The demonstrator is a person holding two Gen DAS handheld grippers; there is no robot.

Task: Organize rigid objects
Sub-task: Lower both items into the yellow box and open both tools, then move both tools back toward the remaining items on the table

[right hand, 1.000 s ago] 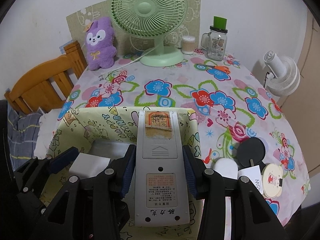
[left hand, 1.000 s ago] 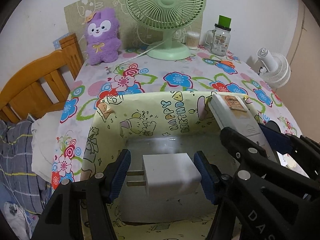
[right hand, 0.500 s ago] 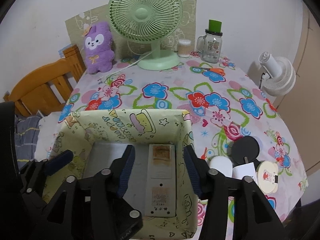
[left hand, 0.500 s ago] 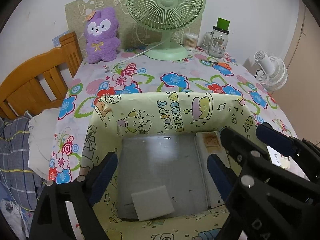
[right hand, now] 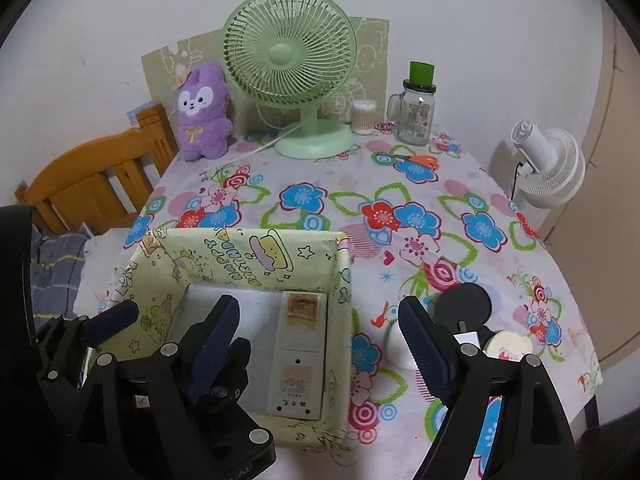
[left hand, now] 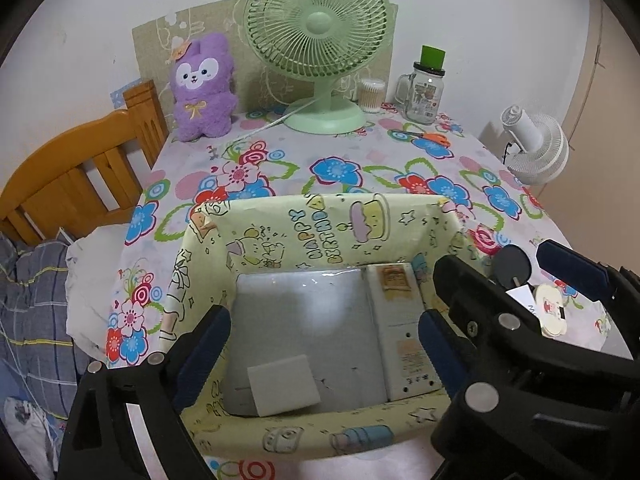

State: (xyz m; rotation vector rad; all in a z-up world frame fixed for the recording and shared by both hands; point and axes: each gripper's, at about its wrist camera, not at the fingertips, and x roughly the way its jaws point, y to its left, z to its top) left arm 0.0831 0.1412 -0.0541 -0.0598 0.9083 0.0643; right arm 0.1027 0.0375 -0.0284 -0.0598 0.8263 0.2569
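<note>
From the left wrist, the left gripper (left hand: pixel 322 354) hangs over the yellow paper-lined box (left hand: pixel 304 216) on the flowered worktop (left hand: pixel 360 160). Its jaws are opening, nothing clamped between them. The white charger block (left hand: pixel 283 385) lies on the box floor near the front wall, and the grey remote (left hand: pixel 402 330) lies flat along the box's right wall.

From the right wrist, the right gripper (right hand: pixel 320 350) hovers above the box's right edge, jaws spreading apart and empty, with the remote (right hand: pixel 298 350) down in the box below them. A black disc (right hand: pixel 464 306) and a round tin (right hand: pixel 508 348) sit on the worktop beside the box.
</note>
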